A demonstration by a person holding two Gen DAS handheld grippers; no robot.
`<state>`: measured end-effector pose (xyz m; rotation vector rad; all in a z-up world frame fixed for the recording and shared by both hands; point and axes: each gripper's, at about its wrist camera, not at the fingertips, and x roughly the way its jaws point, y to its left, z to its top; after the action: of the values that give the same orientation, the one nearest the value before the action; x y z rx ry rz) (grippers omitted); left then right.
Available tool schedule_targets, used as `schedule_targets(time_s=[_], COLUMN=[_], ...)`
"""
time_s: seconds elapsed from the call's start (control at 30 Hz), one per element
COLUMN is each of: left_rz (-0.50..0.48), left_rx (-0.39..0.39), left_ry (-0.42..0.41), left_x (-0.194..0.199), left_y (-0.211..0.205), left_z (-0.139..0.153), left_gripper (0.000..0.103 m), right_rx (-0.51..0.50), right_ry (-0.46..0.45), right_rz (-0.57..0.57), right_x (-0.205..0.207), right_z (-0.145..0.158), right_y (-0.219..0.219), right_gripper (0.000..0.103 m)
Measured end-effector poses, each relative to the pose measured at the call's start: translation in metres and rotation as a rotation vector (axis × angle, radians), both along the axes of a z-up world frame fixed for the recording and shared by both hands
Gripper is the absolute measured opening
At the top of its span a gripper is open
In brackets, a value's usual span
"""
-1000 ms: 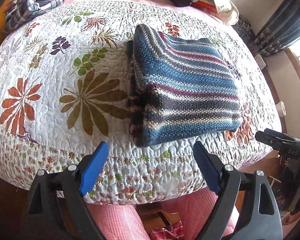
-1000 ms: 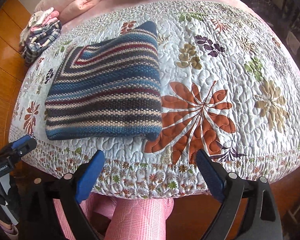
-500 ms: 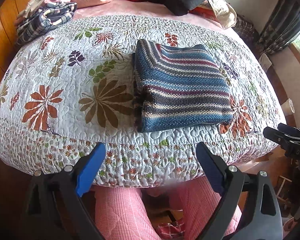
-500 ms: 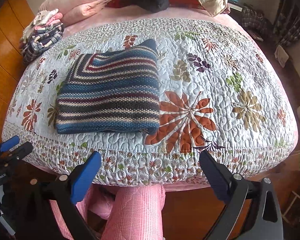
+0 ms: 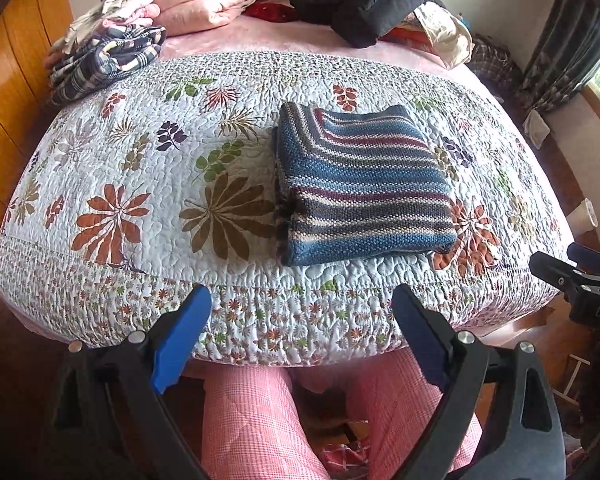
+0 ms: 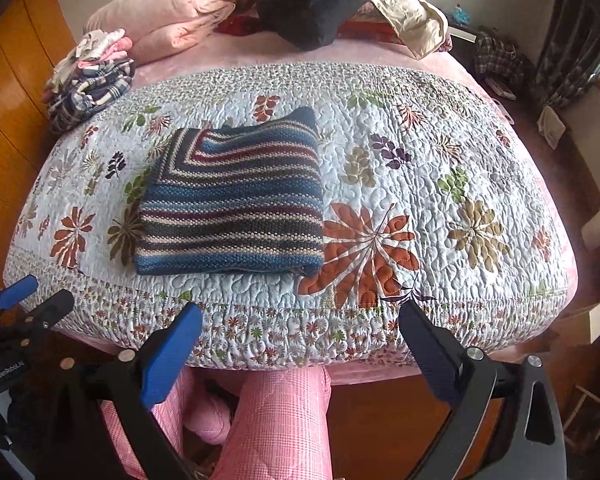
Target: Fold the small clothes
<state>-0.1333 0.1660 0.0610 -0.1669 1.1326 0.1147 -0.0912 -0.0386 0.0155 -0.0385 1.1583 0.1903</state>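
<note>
The bed (image 5: 100,152) filled both views, its flowered quilt (image 6: 440,168) spread flat, and the folded striped sweater (image 5: 364,184) sat on it near the front edge, a tidy rectangle with its stripes and long side running left to right. From my left gripper (image 5: 302,312) it lay ahead and a touch to the right; from my right gripper (image 6: 300,326) it lay ahead and to the left, so it sat between the two, neither clearly nearer. Both grippers hung off the bed's front edge, above the pink trousers (image 6: 276,420), level and pointing forward at the quilt. Jaws on both were spread wide, nothing between them. This piece looked done to me; I judged the next reach would go to the loose pile of clothes (image 5: 104,56) at the far left corner, closer to the left gripper's side.
</note>
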Motion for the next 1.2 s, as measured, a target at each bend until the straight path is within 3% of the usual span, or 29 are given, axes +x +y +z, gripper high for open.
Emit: schedule_targets(time_s=[0.4,0.67,1.2], left_rz=[-0.011,-0.024,-0.033], left_rx=[0.039,0.072,0.087], left_ry=[-0.003,-0.005,0.021], left_x=[0.004,0.008,0.020], left_y=[-0.012,-0.020,-0.030], left_z=[0.014,0.016,0.006], left_gripper=[0.091,0.091,0.091], right_rx=[-0.090,-0.032,-0.009], right_ry=[-0.033,-0.017,0.007], right_rz=[0.003,-0.017,-0.020], right_x=[-0.005,0.000,0.012], right_z=[0.017,0.016,0.005], right_y=[0.007,-0.003,-0.012], right_gripper=[0.099,0.099,0.099])
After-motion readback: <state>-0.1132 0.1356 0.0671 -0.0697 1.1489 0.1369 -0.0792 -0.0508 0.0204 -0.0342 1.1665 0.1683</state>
